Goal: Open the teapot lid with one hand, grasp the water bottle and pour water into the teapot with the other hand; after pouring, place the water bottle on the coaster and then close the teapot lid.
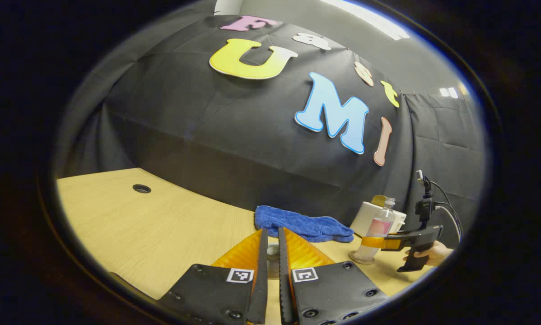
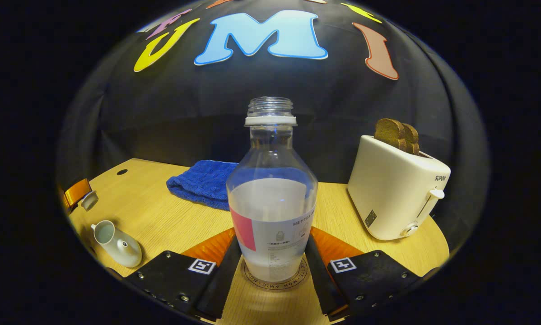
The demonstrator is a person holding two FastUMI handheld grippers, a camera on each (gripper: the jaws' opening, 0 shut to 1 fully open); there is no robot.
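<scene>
Right gripper view: finds the water bottle point(image 2: 270, 203) upright and uncapped on the round coaster point(image 2: 275, 284), with cloudy liquid up to about the shoulder. Places the right gripper point(image 2: 272, 232) around the bottle's lower half, one finger close along each side; cannot tell whether either finger actually presses on the plastic, since the bulge of the bottle hides the contact lines. Hides the far edge of the coaster behind the bottle's base. Catches, low at the left edge, the teapot point(image 2: 117, 246) on the wooden table point(image 2: 171, 221), mouth open and spout end cut off by the rim of the picture. Shows above it a sliver of the left gripper point(image 2: 77, 193) with the small pale teapot lid point(image 2: 90, 200) at its tip, well apart from the pot. Leaves a blue towel point(image 2: 202, 183) behind the bottle, partly covered by it, and a white toaster point(image 2: 397, 194) to the right with brown bread slices point(image 2: 397, 133) sticking out of the top. Left gripper view: looks along nearly closed fingers, with the left gripper point(image 1: 272, 232) pinching a pale rounded piece point(image 1: 272, 259) in the narrow gap, mostly hidden there and hard to make out. Picks up the bottle point(image 1: 379, 225) far right on its coaster point(image 1: 361, 259), small and distorted, with the right gripper point(image 1: 379, 242) at its waist and a hand point(image 1: 431, 253) on the handle, partly cut off at the edge. Half hides the toaster point(image 1: 370, 216) behind the bottle.
</scene>
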